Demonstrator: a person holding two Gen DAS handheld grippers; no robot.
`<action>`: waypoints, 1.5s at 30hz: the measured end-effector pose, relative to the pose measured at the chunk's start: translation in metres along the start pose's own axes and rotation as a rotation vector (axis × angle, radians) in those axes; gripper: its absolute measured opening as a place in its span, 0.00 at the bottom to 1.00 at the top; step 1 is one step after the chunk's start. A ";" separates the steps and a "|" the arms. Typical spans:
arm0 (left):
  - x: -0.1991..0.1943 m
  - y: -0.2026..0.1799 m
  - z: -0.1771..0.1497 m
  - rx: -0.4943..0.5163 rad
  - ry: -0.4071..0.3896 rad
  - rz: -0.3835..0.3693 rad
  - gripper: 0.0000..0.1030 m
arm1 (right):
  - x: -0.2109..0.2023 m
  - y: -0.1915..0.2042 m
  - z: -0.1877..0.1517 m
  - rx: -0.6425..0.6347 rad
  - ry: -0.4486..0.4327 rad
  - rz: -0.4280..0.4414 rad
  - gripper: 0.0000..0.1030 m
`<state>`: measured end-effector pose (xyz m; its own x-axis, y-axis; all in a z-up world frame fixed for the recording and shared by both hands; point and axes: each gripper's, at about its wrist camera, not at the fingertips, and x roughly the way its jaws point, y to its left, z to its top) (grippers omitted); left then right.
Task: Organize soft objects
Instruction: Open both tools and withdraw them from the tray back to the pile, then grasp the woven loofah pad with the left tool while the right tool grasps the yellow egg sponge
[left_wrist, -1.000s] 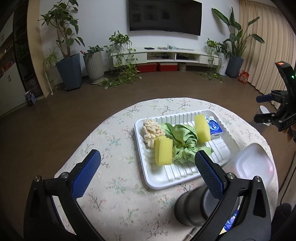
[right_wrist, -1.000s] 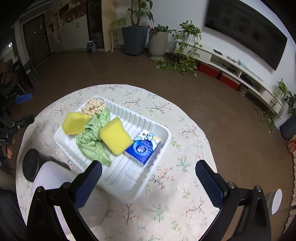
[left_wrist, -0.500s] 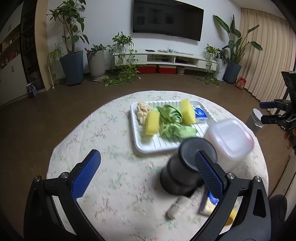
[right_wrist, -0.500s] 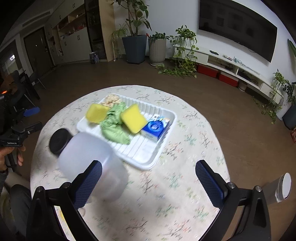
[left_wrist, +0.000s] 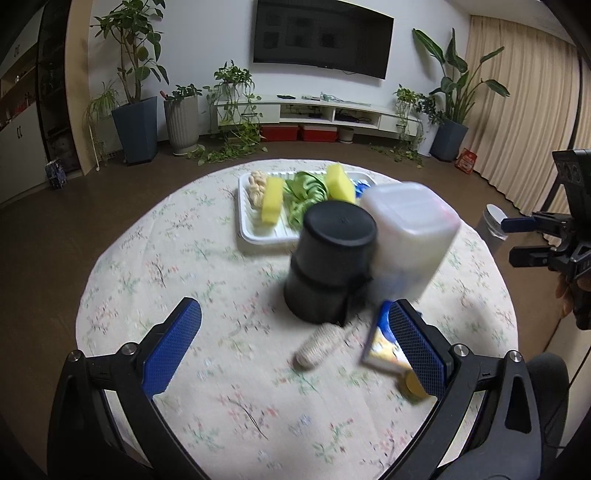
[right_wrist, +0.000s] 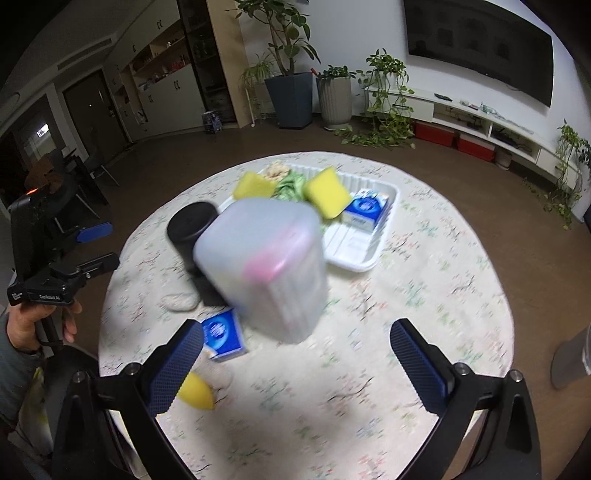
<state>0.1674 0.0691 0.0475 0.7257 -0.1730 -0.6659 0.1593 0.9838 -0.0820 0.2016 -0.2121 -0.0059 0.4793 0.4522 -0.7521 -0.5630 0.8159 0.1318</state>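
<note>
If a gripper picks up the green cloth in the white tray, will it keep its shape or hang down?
The green cloth lies crumpled in folds, so it will probably sag and drape. It looks light. It touches a yellow sponge in the white tray, so lifting may drag that.

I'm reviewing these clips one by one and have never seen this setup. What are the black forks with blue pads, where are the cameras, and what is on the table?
No robot here: a person holds hand-held tongs in each hand, each with a camera looking along its fingers. The left tongs and right tongs are both open and hold nothing. On the round table sits a white tray with two yellow sponges, a green cloth and a blue carton. Nearer stand a black container and a frosted container.
</note>
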 end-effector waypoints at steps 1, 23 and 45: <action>-0.002 -0.003 -0.006 0.002 0.003 -0.004 1.00 | 0.000 0.004 -0.007 0.002 0.000 0.005 1.00; 0.019 -0.038 -0.061 0.136 0.065 -0.048 1.00 | 0.047 0.102 -0.102 -0.058 0.045 0.103 1.00; 0.096 -0.028 -0.037 0.257 0.250 -0.105 0.98 | 0.087 0.108 -0.093 -0.033 0.030 0.045 0.67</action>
<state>0.2081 0.0265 -0.0419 0.5153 -0.2243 -0.8271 0.4104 0.9119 0.0084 0.1200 -0.1186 -0.1175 0.4328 0.4764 -0.7653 -0.6058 0.7824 0.1445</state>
